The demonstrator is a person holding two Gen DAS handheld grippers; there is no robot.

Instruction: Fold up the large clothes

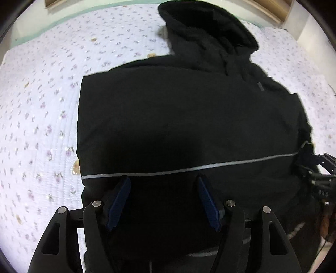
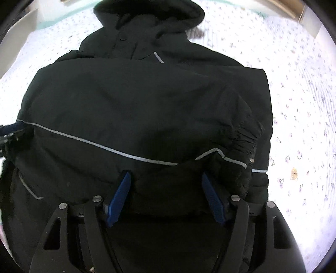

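Observation:
A black hooded jacket (image 1: 178, 117) with a thin grey reflective stripe lies on the bed, sleeves folded in over the body and the hood at the far end. It fills the right wrist view too (image 2: 136, 105). My left gripper (image 1: 163, 180) is open, its blue pads over the jacket's near hem just below the stripe. My right gripper (image 2: 166, 176) is open over the near hem as well, beside a gathered sleeve cuff (image 2: 245, 136). Neither holds cloth. The right gripper shows at the right edge of the left wrist view (image 1: 321, 172).
The bed is covered by a pale quilt with small flowers (image 1: 42, 105), also showing in the right wrist view (image 2: 304, 105). A wooden frame edge (image 1: 271, 10) and a mint-green border (image 1: 31, 35) run along the far side.

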